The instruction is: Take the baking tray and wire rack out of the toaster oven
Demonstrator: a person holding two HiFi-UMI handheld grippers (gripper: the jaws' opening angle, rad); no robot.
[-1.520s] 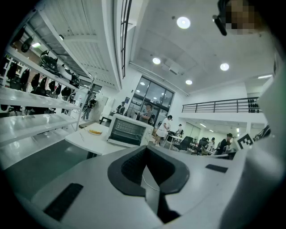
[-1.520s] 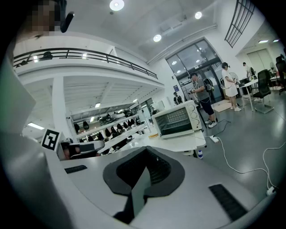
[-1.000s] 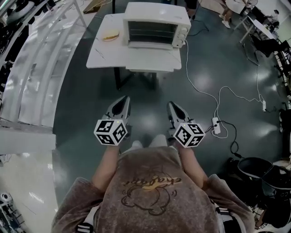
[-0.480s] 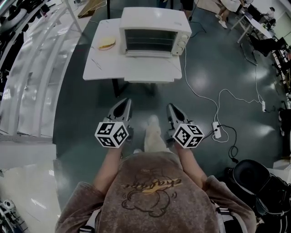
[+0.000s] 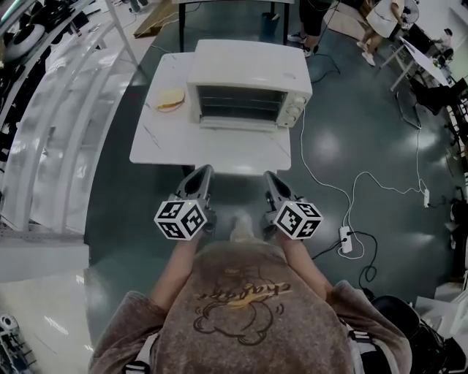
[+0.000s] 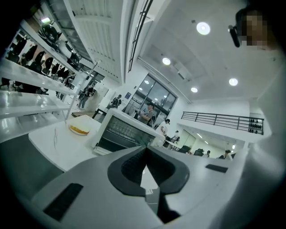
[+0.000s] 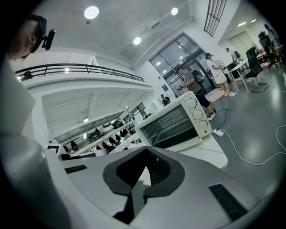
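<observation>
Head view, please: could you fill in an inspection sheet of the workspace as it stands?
Surface: white table, carrying the oven and a plate.
Job's things: toaster oven toward the far edge, door apparently shut, rack bars visible through the glass; baking tray not discernible.
Clutter: plate of food left of the oven.
Grippers: left gripper and right gripper near the table's front edge, fingers together, empty.
Cables: white cable from the oven across the floor toward a power strip.
Surroundings: shelving at left; people beyond the table.

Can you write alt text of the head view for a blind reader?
Seen from above, a person holds a shut left claw and a shut right claw, pointed at a white toaster oven, door closed, on a white table; a plate of food sits left of the oven.
</observation>
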